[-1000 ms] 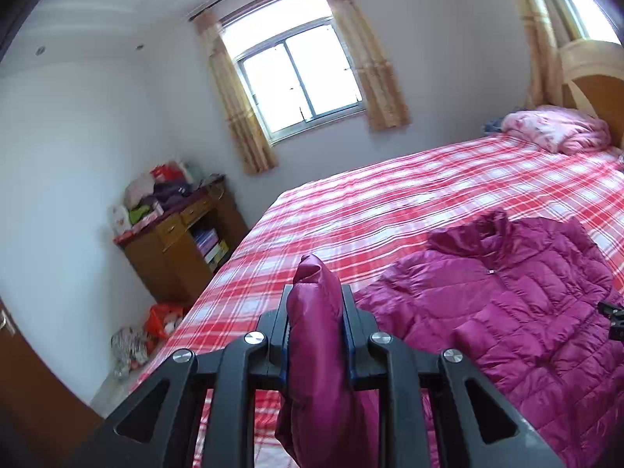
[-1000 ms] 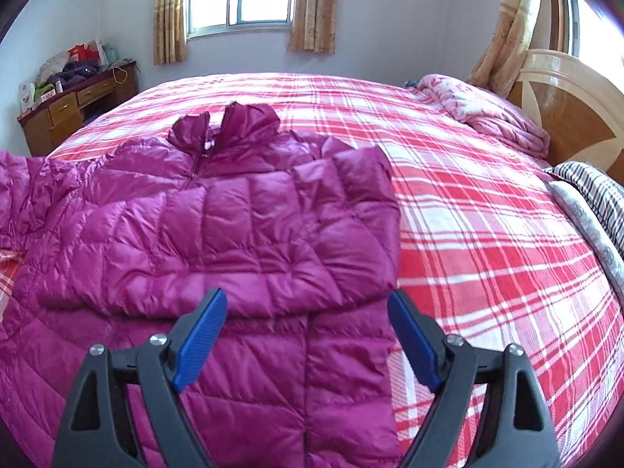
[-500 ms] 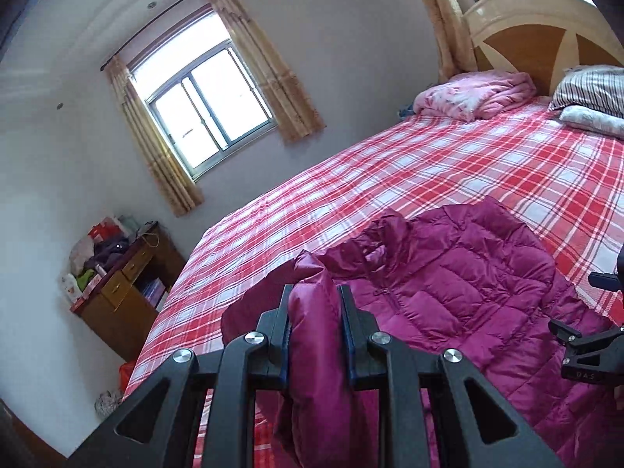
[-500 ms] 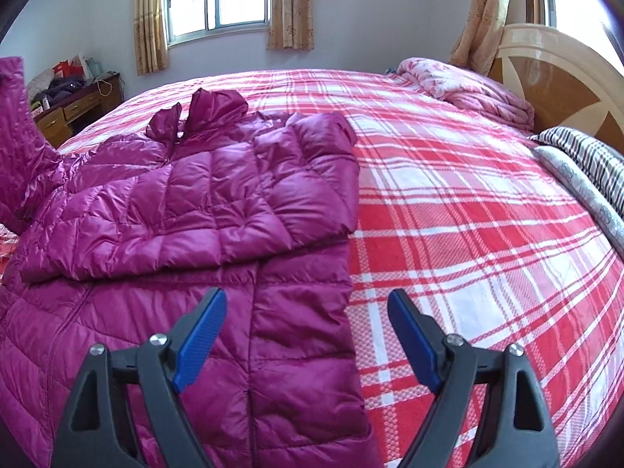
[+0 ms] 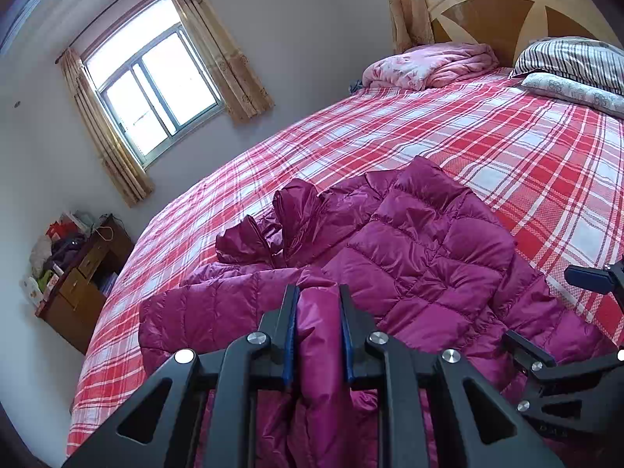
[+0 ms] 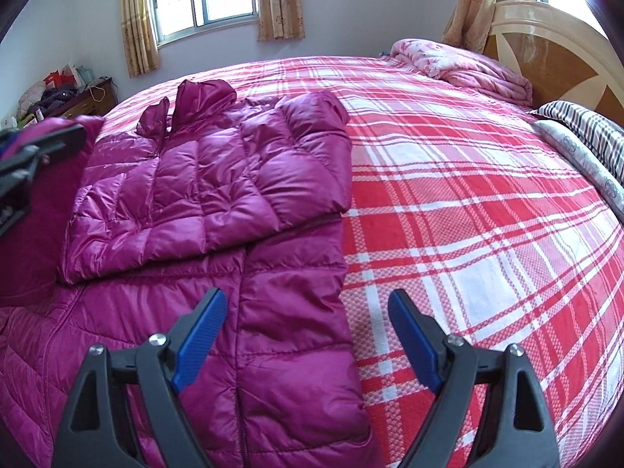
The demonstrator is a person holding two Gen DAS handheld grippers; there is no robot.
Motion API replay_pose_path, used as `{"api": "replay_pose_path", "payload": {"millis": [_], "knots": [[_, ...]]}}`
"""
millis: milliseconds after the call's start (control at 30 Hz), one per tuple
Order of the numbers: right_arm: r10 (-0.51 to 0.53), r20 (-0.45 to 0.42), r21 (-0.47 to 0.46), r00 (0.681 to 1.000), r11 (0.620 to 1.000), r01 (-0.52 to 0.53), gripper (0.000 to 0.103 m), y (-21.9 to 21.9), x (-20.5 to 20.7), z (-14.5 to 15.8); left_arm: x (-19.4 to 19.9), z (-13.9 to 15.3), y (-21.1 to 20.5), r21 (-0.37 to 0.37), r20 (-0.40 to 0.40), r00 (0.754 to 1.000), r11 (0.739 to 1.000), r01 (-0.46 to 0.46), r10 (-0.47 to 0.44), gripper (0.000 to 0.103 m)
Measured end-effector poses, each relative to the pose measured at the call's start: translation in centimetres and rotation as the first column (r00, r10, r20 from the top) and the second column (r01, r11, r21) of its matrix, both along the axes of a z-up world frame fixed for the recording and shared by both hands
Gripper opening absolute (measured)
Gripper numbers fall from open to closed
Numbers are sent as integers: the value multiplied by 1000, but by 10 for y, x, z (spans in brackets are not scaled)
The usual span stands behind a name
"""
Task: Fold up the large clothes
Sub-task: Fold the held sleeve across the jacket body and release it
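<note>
Here the left tool (image 5: 319, 312) is clenched on a fold of the magenta puffer jacket (image 5: 429, 257), the shiny fabric bunched up between its blue pads and hanging below them. Ahead of this tool the rest of the jacket lies spread on the bed (image 5: 487, 148), which has a red and white checked cover. One sleeve (image 5: 436, 234) is folded across the chest, and the collar (image 5: 273, 226) stands crumpled just beyond it. To the right of the left tool, the black frame of the right tool (image 5: 577, 335) shows at the edge of the view.

The right tool (image 6: 304, 335) is released, its jaws standing wide and gripping nothing. It hovers over the jacket's lower front, with the garment's right edge running between its fingers, so that one blue pad is above the quilted fabric and the other above the checked cover. Beyond it sits the folded sleeve. Far ahead and to its right lie a pink quilt (image 6: 460, 66) and striped pillows (image 6: 585, 128) against the wooden headboard (image 6: 553, 50).
</note>
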State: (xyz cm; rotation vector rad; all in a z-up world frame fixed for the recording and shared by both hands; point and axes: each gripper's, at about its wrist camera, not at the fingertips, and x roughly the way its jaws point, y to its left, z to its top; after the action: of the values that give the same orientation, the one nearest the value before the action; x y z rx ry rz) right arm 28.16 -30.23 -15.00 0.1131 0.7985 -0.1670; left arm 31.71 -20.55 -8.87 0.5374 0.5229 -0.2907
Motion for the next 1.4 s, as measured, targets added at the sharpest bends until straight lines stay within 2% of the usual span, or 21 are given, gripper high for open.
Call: {"api": "replay_pose_path", "payload": {"millis": [167, 267, 300, 367, 400, 433, 667, 733, 833, 900, 967, 1033, 1100, 1133, 1200, 1300, 1400], "knots": [[-8, 7, 10, 1000, 1000, 8, 87, -3, -1, 0, 15, -11, -8, -27, -60, 998, 999, -25, 24, 19], [-9, 8, 9, 1000, 1000, 8, 87, -3, -1, 0, 19, -13, -10, -46, -93, 995, 999, -25, 21, 24], [-9, 8, 9, 1000, 1000, 8, 87, -3, -1, 0, 18, -12, -10, -52, -95, 995, 998, -19, 14, 29], [-8, 8, 10, 1000, 1000, 8, 87, -3, -1, 0, 15, -10, -12, -53, -80, 997, 998, -21, 17, 47], [-9, 8, 11, 1000, 1000, 9, 87, -3, -1, 0, 14, -9, -12, -50, -64, 998, 998, -28, 24, 68], [-9, 9, 12, 1000, 1000, 9, 87, -3, -1, 0, 11, -6, -10, -56, -38, 999, 998, -34, 32, 79], [-9, 17, 22, 1000, 1000, 8, 87, -4, -2, 0, 7, 15, 23, -121, 17, 998, 991, -63, 66, 81], [-6, 39, 24, 999, 1000, 5, 87, -4, -5, 4, 13, 15, 42, -116, 33, 993, 987, -109, 114, 81], [15, 50, 23, 999, 1000, -17, 86, -3, -7, 12, 33, 0, 80, -90, 1, 978, 974, -208, 209, 81], [25, 77, 28, 997, 999, -27, 78, 4, -10, 24, 50, -13, 104, -72, -29, 959, 957, -282, 281, 81], [58, 98, 83, 993, 994, -66, 75, 15, -9, 35, 65, -28, 126, -66, -79, 938, 937, -343, 338, 81], [118, 104, 122, 988, 984, -130, 64, 32, -1, 47, 75, -40, 143, -72, -122, 923, 925, -374, 364, 81], [195, 93, 114, 976, 972, -205, 50, 55, 13, 54, 78, -46, 151, -86, -145, 919, 920, -381, 367, 81], [223, 88, 105, 971, 967, -231, 46, 66, 20, 55, 79, -48, 154, -88, -152, 916, 918, -386, 371, 81], [276, 60, 83, 959, 956, -280, 30, 86, 37, 48, 79, -48, 160, -94, -155, 912, 913, -397, 381, 81], [290, 4, 60, 957, 955, -290, 25, 99, 56, 26, 80, -38, 166, -116, -157, 903, 900, -419, 400, 81], [276, 9, 71, 961, 959, -276, 25, 96, 61, 10, 81, -12, 159, -170, -129, 922, 908, -382, 364, 81]]}}
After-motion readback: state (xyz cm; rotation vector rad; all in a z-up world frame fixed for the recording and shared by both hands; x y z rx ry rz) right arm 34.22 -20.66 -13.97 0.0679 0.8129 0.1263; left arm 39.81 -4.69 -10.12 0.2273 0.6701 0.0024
